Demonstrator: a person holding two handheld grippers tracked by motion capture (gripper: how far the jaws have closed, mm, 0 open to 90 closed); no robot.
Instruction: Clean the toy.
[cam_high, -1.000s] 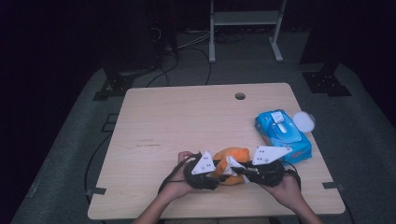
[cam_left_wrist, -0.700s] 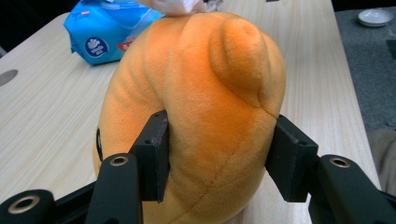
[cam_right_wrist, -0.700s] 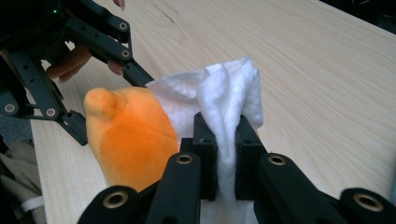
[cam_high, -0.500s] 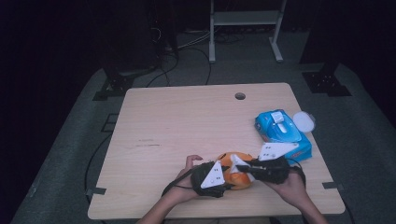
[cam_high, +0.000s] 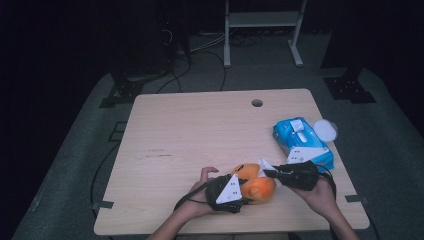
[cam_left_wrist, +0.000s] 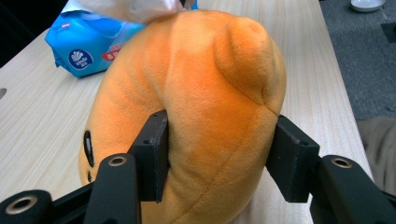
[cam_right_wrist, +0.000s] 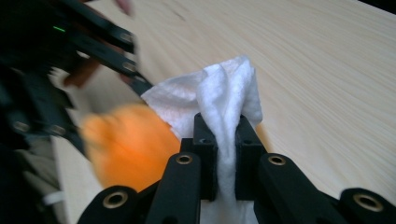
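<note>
now the left gripper (cam_left_wrist: 217, 163) jaws clamp the orange plush toy (cam_left_wrist: 196, 102) near the pale wooden worktop's (cam_high: 200, 130) front edge, while the right gripper (cam_right_wrist: 223, 154) jaws pinch a white crumpled tissue (cam_right_wrist: 219, 98) touching it.

Bright orange curved plush toy (cam_left_wrist: 205, 107), deeper orange shading in its folds, small black oval eye mark low on its side. Plain white crumpled wipe (cam_right_wrist: 219, 100), no pattern. Soft blue plastic wipes pack (cam_high: 302, 142): light blue with a round dark-blue logo, white lettering, a pink strip of print, white flap on top. Round white lid (cam_high: 325, 129) beside it. Pale beige wood-grain table top (cam_high: 200, 130) with fine lines. Matte black gripper jaws, brass-coloured screw rings; grey-white three-cornered plates with dark dots. Dark grey floor.
</note>
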